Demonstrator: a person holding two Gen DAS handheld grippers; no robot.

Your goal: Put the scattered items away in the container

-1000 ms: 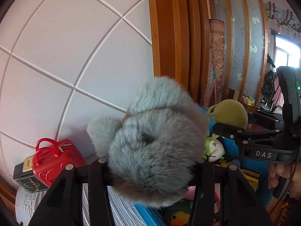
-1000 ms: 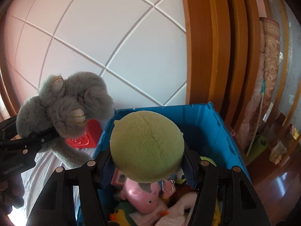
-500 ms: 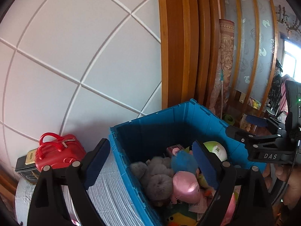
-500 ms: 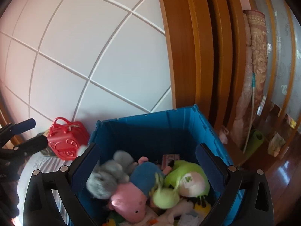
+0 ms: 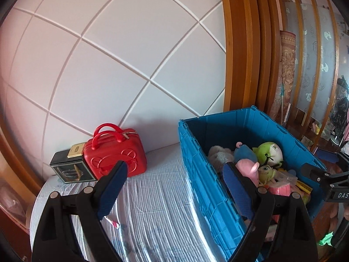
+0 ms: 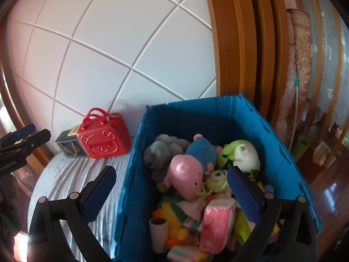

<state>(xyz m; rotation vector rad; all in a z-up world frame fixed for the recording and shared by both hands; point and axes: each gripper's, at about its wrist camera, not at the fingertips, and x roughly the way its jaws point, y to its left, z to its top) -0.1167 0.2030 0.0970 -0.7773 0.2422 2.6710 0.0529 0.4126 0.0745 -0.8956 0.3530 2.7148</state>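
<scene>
Both drops look done. Left gripper (image 5: 174, 188) has its fingers (image 5: 113, 187) spread wide with nothing between them; the jaws have just been opening. Right gripper (image 6: 172, 190) is the same: released, empty, jaws just opened wide.

The blue crate (image 6: 283, 150) sits on a striped, quilted white surface (image 5: 157, 196) by the tiled wall. Toys are inside it: grey plush (image 6: 161, 150) at the back left corner, green plush (image 6: 240, 155) at the back right, pink pig plush (image 6: 185, 176) in the middle, yellow duck (image 6: 172, 216) and cardboard tube (image 6: 158, 229) near the front.

Risks from here, as judgement:
- The pile is heaped and loose. The green plush lies high near the right wall, so a nudge from a finger could roll it over the rim.
- The right gripper's fingers hang over the crate's near part. A careless move could clip the crate rim or snag the pink pig plush.
- The two grippers are near each other and could collide if both swing the same way.
- A red case (image 5: 113, 157) and a dark box (image 5: 69, 170) stand on the surface against the wall. I can't tell whether they count as scattered items; if they do, skipping them leaves the task unfinished.
- The red case looks rigid and wide, with thin handles, so it could slip or tip in a grasp.
</scene>
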